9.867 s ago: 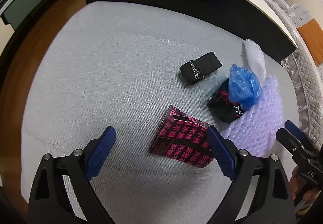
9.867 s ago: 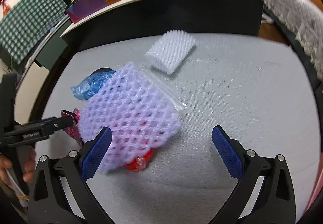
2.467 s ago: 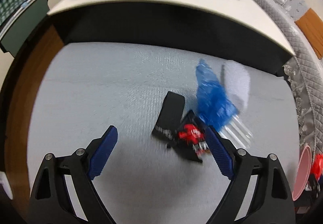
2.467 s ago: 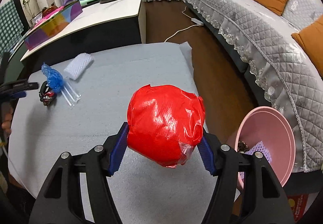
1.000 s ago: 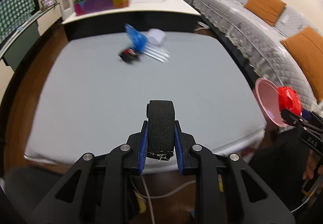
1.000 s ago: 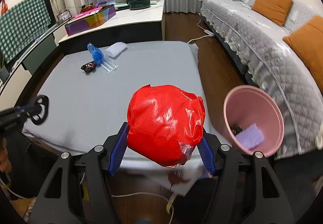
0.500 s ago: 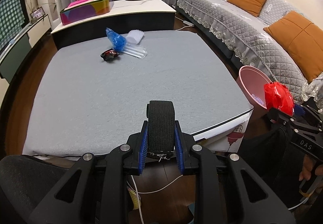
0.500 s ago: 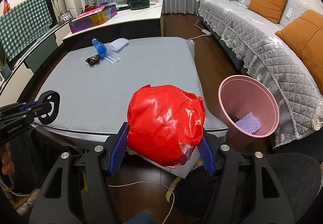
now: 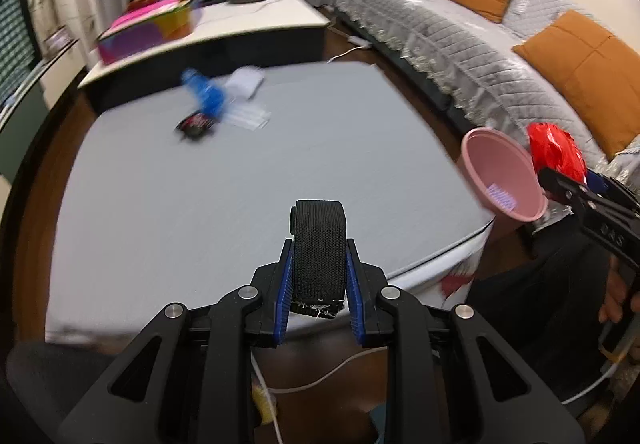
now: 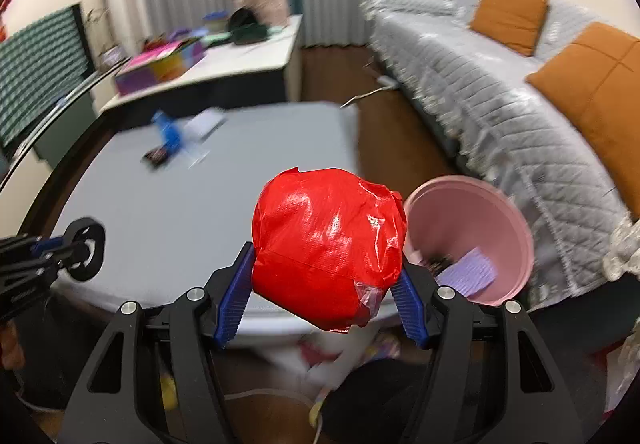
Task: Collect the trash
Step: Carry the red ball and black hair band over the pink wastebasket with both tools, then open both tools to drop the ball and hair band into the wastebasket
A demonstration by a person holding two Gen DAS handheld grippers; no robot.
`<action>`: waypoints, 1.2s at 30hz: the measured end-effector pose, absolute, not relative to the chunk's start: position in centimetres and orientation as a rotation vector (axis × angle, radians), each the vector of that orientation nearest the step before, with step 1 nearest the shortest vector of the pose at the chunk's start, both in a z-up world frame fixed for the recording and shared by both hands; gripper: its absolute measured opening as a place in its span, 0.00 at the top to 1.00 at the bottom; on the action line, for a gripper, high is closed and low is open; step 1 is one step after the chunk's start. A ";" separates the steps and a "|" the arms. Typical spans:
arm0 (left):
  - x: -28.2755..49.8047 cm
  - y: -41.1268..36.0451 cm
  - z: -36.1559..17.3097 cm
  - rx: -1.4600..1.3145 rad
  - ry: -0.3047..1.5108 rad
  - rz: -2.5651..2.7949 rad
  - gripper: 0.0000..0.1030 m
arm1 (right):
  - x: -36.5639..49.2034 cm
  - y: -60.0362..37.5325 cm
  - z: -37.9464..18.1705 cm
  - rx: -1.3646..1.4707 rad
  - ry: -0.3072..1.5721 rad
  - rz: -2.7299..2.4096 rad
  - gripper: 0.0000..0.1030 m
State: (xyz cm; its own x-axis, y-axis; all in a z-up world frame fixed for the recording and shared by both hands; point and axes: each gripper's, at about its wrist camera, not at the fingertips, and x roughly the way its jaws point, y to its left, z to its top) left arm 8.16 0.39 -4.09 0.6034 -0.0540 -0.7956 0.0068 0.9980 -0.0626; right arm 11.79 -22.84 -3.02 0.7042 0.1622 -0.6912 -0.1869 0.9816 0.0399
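- Red wrapper ball (image 10: 328, 248): crumpled glossy red plastic, roundish, bit of clear film at its lower edge. Sits pinched between the R gripper's (image 10: 326, 296) blue pads, jaws fairly wide round it.
- Black band (image 9: 319, 250): ribbed black fabric loop, frayed threads at the bottom end, stands upright. L gripper (image 9: 319, 298) clamps it, jaws narrow, pads pressed on both sides.
- Pink bin (image 10: 496, 228): round, tilted w/ mouth toward the cameras, at 3 o'clock of the red ball in the R view, just beside it. Inside: 1 lilac foam net (image 10: 468, 274) + something small and dark, can't tell what.
- Gray table (image 9: 200, 203): leftover trash clustered near the far edge, approx 11 o'clock from the band in the L view, well apart from it, blurred: 1 blue plastic bag (image 9: 206, 95), 1 dark red-print wrapper (image 9: 196, 123), 1 white foam piece (image 9: 244, 81), 1 clear bag (image 9: 252, 115).
- Pose: both grippers pitch down over the near table edge. In the L view the R gripper shows at 3 o'clock, ball just beside the bin rim, a hand (image 9: 618, 302) on its grip. In the R view the L gripper shows at 9 o'clock w/ the band end-on as a ring.
- Count: 2 grippers, 2 held items, 1 bin, 4 pieces on the table.
- Sofa (image 9: 460, 31) beyond the bin, 2 orange cushions.
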 end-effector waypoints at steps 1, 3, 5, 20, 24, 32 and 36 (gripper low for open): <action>8.9 -0.2 -3.6 -0.045 0.911 -0.050 0.77 | 12.5 -23.6 -2.5 -0.022 0.751 0.176 0.38; 11.5 -2.1 -2.1 -0.023 0.885 -0.100 0.77 | 13.9 -25.5 -1.5 0.002 0.725 0.134 0.38; 14.1 -4.3 -1.3 -0.009 0.879 -0.158 0.77 | 15.8 -27.9 -0.7 0.032 0.702 0.079 0.38; 29.2 -23.5 -6.2 0.075 1.019 -0.445 0.77 | 23.7 -41.0 -6.6 0.193 0.789 -0.197 0.38; 30.6 -26.3 -8.5 0.110 1.062 -0.466 0.77 | 25.0 -42.7 -9.0 0.252 0.876 -0.206 0.38; 32.2 -30.4 -11.2 0.208 1.097 -0.488 0.65 | 25.9 -43.6 -10.8 0.257 0.920 -0.252 0.35; 33.2 -29.6 -11.4 0.185 1.069 -0.376 0.19 | 25.8 -44.1 -10.9 0.238 0.906 -0.308 0.06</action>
State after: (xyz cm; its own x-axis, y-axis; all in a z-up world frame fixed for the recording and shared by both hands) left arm 33.24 -29.57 -11.37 0.4252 -0.2097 -0.8805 0.3870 0.9215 -0.0326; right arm 25.78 -44.13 -10.89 0.5783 -0.1617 -0.7996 0.3601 0.9301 0.0723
